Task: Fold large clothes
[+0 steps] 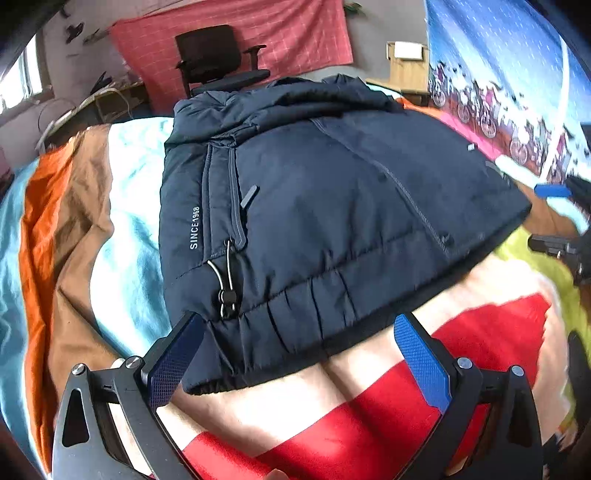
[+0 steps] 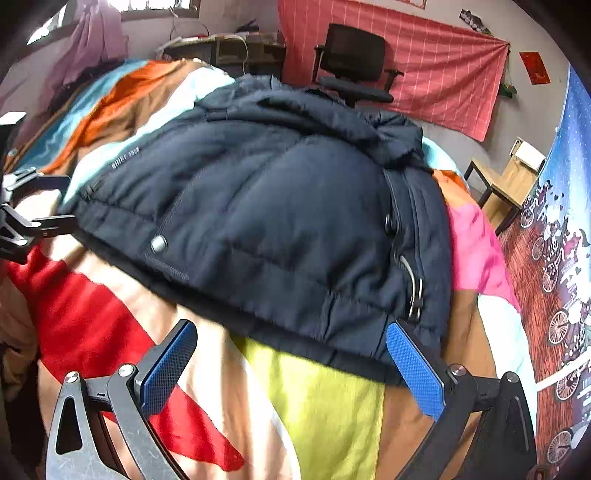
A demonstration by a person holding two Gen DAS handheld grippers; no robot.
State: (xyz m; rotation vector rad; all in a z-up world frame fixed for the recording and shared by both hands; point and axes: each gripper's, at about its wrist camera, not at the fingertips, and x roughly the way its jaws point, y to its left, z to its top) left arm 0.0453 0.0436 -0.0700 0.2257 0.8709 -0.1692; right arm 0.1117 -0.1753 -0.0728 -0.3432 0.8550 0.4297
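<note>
A dark navy padded jacket (image 1: 332, 206) lies folded into a compact block on a colourful bedspread (image 1: 369, 406), hem toward me. White "SINCE 1968" print and an elastic drawcord show on its left side. My left gripper (image 1: 299, 354) is open and empty, its blue pads either side of the hem's left corner, just short of it. In the right wrist view the jacket (image 2: 280, 221) fills the middle; my right gripper (image 2: 291, 362) is open and empty at the hem's right corner. The right gripper also shows at the right edge of the left wrist view (image 1: 565, 221).
A black office chair (image 1: 218, 59) stands behind the bed before a red checked cloth (image 1: 295, 33). A cluttered desk (image 2: 229, 48) is at the back. A wooden side table (image 2: 509, 184) and a blue patterned wall hanging (image 2: 561, 258) are on the right.
</note>
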